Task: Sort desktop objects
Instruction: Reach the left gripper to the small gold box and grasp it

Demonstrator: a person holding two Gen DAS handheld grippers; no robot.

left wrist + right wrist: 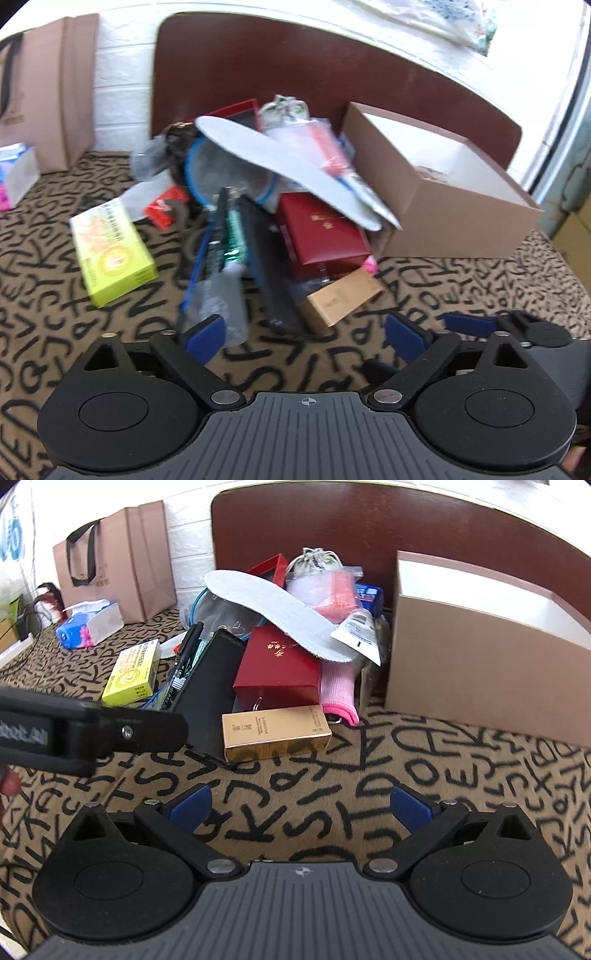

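Both grippers, the left gripper (304, 334) and the right gripper (301, 806), are hovering spread wide and carrying nothing over the lettered tablecloth (369, 775). Sorting is looking barely begun: the gold box (275, 733), red box (279, 664) and white insole (275, 614) are lying heaped together, the insole overlapping its neighbours and blocking them. Beyond, the open cardboard box (480, 672) is waiting, its contents hidden.

Brown paper bag w/ black handles (122, 559), dark headboard (369, 528), white brick wall (122, 77)
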